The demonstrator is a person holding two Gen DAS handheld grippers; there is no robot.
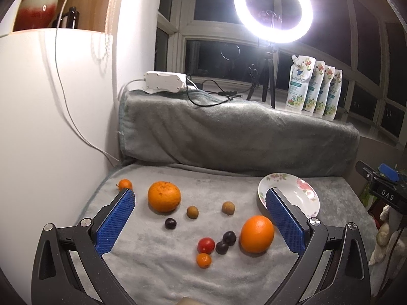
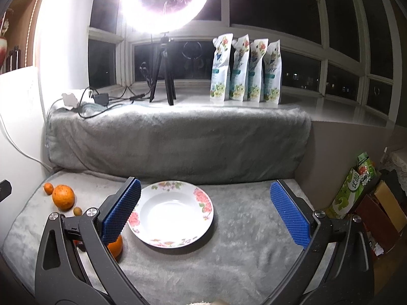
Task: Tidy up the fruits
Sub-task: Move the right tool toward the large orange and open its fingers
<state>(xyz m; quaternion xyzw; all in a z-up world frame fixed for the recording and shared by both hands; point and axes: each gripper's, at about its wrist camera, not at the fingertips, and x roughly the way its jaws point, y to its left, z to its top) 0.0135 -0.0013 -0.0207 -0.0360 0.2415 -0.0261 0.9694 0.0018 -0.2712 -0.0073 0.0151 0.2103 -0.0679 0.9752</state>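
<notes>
Fruits lie loose on a grey blanket (image 1: 157, 274). In the left wrist view: a big mandarin (image 1: 164, 196), a smooth orange (image 1: 257, 233), a tiny orange (image 1: 125, 184), another tiny orange (image 1: 204, 260), a red tomato (image 1: 206, 245), two brown longans (image 1: 192, 212) (image 1: 228, 207) and three dark plums (image 1: 170, 223) (image 1: 229, 238) (image 1: 222, 247). A white floral plate (image 1: 305, 198) (image 2: 175, 213) sits empty at the right. My left gripper (image 1: 199, 195) is open above the fruits. My right gripper (image 2: 204, 188) is open above the plate.
A folded grey blanket (image 2: 178, 142) forms a raised back ledge. Behind it stand a ring light on a tripod (image 1: 273, 10), several refill pouches (image 2: 245, 71) and a white power box (image 1: 165, 81) with cables. A white wall (image 1: 51, 127) bounds the left; boxes (image 2: 376, 208) stand at the right.
</notes>
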